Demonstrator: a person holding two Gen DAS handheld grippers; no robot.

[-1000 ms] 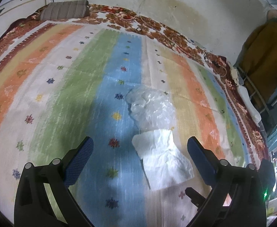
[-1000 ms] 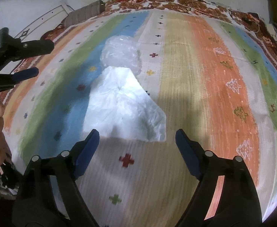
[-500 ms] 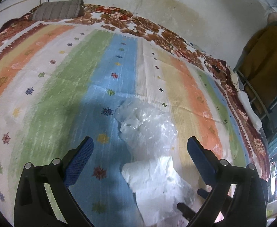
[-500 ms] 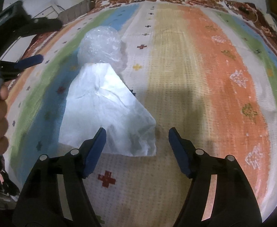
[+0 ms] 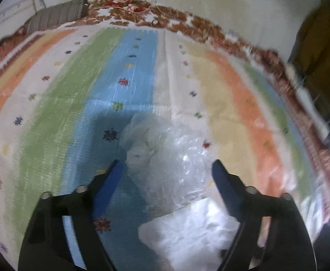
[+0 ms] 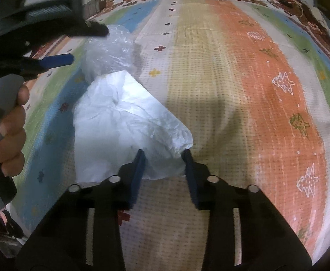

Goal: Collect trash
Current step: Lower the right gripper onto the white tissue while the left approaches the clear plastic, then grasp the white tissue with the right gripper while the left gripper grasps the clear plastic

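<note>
Both grippers have just been closing: right gripper (image 6: 163, 154) pinches the white paper (image 6: 124, 122) (near corner), left gripper (image 5: 167, 167) straddles the clear plastic (image 5: 165, 158).

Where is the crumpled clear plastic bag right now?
The clear plastic bag lies on the striped mat, just beyond the white paper, between the left gripper's jaws.

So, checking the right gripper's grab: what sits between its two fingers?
Right wrist view: the near corner of the white paper sits between the right gripper fingers.
</note>
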